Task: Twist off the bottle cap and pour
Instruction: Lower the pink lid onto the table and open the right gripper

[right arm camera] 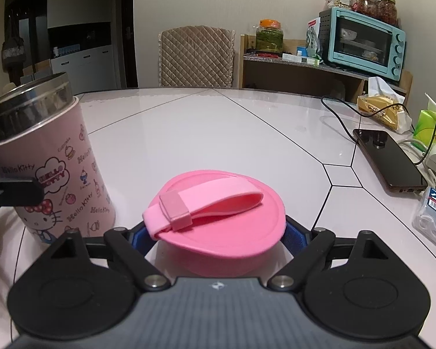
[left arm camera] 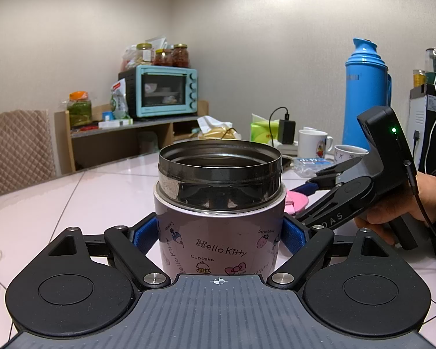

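The pink Hello Kitty bottle (left arm camera: 218, 226) stands upright on the white table with its steel mouth open and no cap on it. My left gripper (left arm camera: 218, 237) is shut on its body, blue pads on both sides. The bottle also shows in the right wrist view (right arm camera: 52, 174) at the left. My right gripper (right arm camera: 218, 235) is shut on the pink cap (right arm camera: 218, 218), which has a pink strap on top and is held low over the table. The right gripper (left arm camera: 314, 187) shows in the left wrist view just right of the bottle, with the cap (left arm camera: 298, 202) partly hidden behind it.
A black phone (right arm camera: 389, 160) with a cable lies on the table at the right. White mugs (left arm camera: 314, 142), a blue thermos (left arm camera: 363, 93), tissue packs and a clear box (right arm camera: 433, 218) stand along the table's far side. A chair (right arm camera: 196, 55) and a shelf with a teal oven (right arm camera: 363, 40) stand behind.
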